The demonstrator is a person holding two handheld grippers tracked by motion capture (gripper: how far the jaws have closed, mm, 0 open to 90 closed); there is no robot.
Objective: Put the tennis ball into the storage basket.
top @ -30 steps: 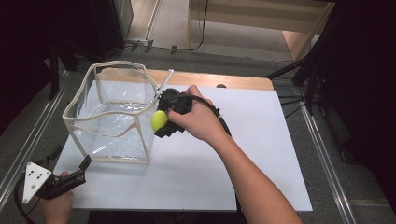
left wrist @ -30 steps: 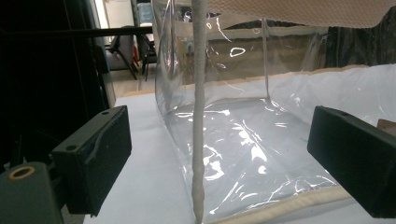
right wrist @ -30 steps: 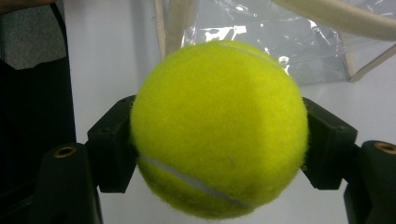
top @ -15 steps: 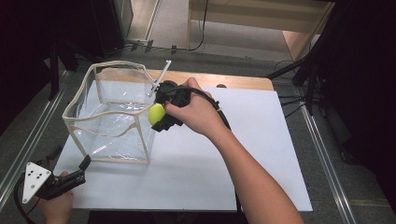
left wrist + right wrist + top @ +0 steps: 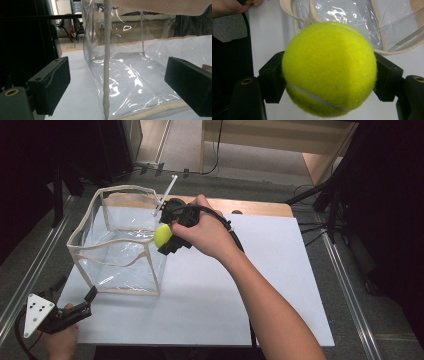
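A yellow-green tennis ball (image 5: 162, 234) (image 5: 328, 68) sits between the two black jaws of my right gripper (image 5: 165, 239) (image 5: 329, 75), which is shut on it. The ball hangs in the air at the right-hand rim of a clear plastic bag (image 5: 120, 265) with cream trim, standing open on the white board. My left gripper (image 5: 75, 291) (image 5: 117, 80) rests low at the bag's near left corner, jaws wide open. In the left gripper view, the bag's cream corner seam (image 5: 107, 62) rises just ahead, between the pads (image 5: 50, 82), untouched.
The white board (image 5: 240, 285) lies on a wooden table (image 5: 260, 207), with bare surface to the right of the bag. Metal rails (image 5: 30, 265) run along the left side. Dark stand legs and cables (image 5: 320, 195) are at the back right.
My right hand has lifted the tennis ball and carried it a little left, up to the bag's right rim. The left gripper has stayed where it was.
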